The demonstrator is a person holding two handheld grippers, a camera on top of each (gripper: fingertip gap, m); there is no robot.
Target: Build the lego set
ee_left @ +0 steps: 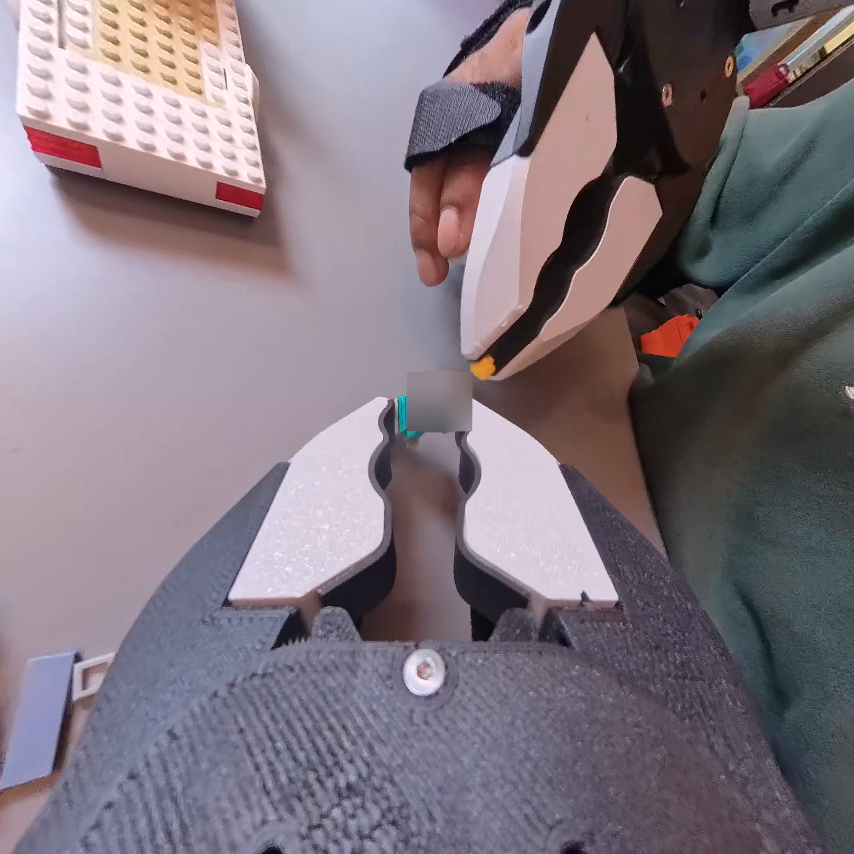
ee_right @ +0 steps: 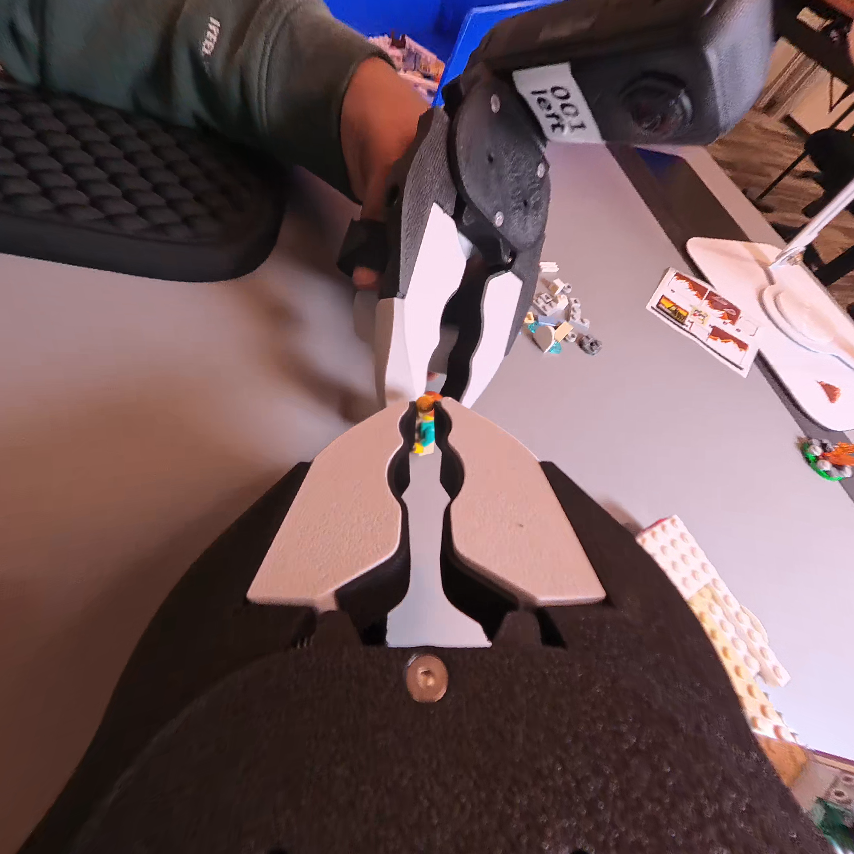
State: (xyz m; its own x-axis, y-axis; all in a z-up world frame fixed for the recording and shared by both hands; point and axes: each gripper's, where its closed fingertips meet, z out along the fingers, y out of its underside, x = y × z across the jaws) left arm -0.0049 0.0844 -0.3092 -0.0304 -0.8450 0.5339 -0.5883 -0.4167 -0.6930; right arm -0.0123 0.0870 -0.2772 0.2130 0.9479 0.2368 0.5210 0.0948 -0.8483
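My left gripper point(ee_left: 430, 409) is shut on a small minifigure point(ee_left: 403, 416) with a teal body, held above the grey table point(ee_left: 185, 369). A blurred patch hides most of the figure. My right gripper point(ee_left: 483, 369) comes in from the upper right, shut on a tiny orange hair piece point(ee_left: 482, 369), just above and right of the figure and apart from it. In the right wrist view the hair piece point(ee_right: 426, 401) sits at my right gripper's tips point(ee_right: 426, 405). The minifigure point(ee_right: 425, 432) shows through the finger gap, with the left gripper point(ee_right: 432, 395) just beyond.
A white and tan studded base point(ee_left: 138, 92) lies at the far left and shows in the right wrist view point(ee_right: 707, 614). A pile of small pieces point(ee_right: 561, 319), a sticker sheet point(ee_right: 702, 319), a white stand base point(ee_right: 785, 323) and a small green-orange build point(ee_right: 827, 457) lie on the table. My left and right fingertips are right by each other.
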